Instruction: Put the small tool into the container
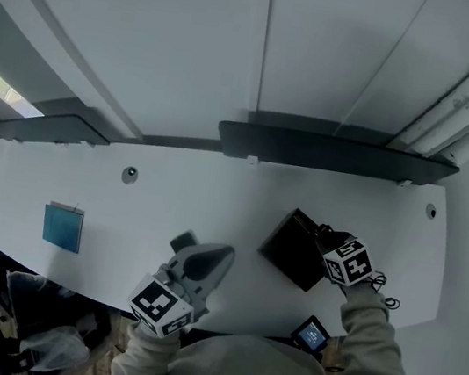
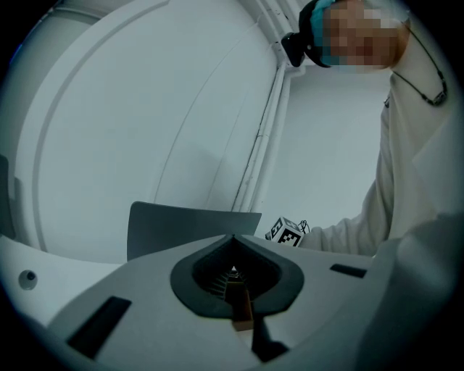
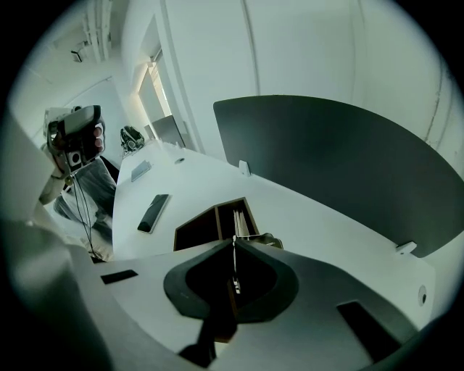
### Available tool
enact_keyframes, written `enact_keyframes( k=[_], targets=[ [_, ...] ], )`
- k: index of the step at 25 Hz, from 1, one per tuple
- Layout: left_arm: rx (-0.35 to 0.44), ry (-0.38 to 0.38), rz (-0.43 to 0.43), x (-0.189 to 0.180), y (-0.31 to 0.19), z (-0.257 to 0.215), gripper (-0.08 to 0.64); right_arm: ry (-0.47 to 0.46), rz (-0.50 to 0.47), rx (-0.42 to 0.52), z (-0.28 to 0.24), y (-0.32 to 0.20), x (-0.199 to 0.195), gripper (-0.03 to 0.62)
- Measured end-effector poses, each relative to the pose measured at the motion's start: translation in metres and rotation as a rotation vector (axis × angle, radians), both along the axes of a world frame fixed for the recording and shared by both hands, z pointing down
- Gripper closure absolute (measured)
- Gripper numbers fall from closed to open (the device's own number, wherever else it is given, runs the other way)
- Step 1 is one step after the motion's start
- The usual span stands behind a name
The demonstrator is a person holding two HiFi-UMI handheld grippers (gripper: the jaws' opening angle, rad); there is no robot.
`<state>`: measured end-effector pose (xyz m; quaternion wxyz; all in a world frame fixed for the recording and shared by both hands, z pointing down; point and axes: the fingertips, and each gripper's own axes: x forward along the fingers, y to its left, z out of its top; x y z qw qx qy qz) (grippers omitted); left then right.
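On the far left of the pale curved surface [image 1: 215, 197] lies a blue pad [image 1: 62, 227], flat and well apart from everything else. A round fitting [image 1: 130, 174] sits in the surface further back.

Left gripper [image 2: 233, 246]: held near the front edge, raised off the surface. Its tongs are pressed together with nothing between them.

Small dark tool [image 3: 154, 211]: bar-shaped, lying flat on the surface to the left of the box [image 1: 291, 249], apart from it and outside it. No gripper touches it.

Box: dark, open-topped, standing right of centre on the surface. The right gripper view shows two compartments. The left one looks dark inside, and the right one holds pale thin sticks [image 3: 239, 221].

Right gripper [image 3: 233, 240]: tilted steeply down at the box's right side, its tips over the near end of the compartment with the sticks. Its tongs are pressed together. A thin pale line runs along their seam, and whether anything thin is pinched there cannot be made out. A small grey piece [image 3: 272, 238] shows just past the tips, too hidden to identify.

Against the front edge, below the right gripper in the head view, rests a small device with a lit screen [image 1: 312, 333]. A dark panel [image 1: 338, 151] stands along the back of the surface
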<state>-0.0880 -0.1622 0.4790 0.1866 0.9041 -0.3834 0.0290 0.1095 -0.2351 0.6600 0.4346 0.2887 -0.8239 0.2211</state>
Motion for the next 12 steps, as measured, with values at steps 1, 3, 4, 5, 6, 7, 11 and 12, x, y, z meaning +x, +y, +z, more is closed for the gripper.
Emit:
enact_keyframes(
  k=[1, 3, 4, 5, 6, 7, 11, 12],
  targets=[
    [0.006, 0.001, 0.004, 0.001, 0.000, -0.001, 0.558, -0.006, 0.008, 0.005, -0.003, -0.001, 0.001, 0.565],
    [0.013, 0.001, 0.013, 0.004, 0.000, -0.003, 0.558, -0.021, 0.023, 0.013, -0.010, -0.001, 0.003, 0.565],
    [0.014, 0.000, 0.016, 0.005, 0.000, -0.004, 0.558, -0.030, 0.029, 0.015, -0.013, -0.001, 0.004, 0.565],
    [0.015, -0.002, 0.021, 0.006, 0.000, -0.005, 0.558, -0.040, 0.036, 0.017, -0.016, -0.002, 0.004, 0.565],
    [0.018, -0.004, 0.026, 0.008, 0.000, -0.006, 0.557, -0.051, 0.045, 0.019, -0.019, -0.002, 0.006, 0.565],
    [0.021, -0.006, 0.032, 0.009, 0.000, -0.008, 0.558, -0.063, 0.058, 0.023, -0.023, -0.003, 0.008, 0.565],
    [0.039, -0.012, 0.038, 0.011, -0.001, -0.016, 0.558, -0.113, 0.103, 0.036, -0.040, -0.004, 0.014, 0.565],
    [0.042, -0.012, 0.036, 0.010, -0.002, -0.018, 0.558, -0.126, 0.112, 0.039, -0.044, -0.005, 0.015, 0.565]
  ],
)
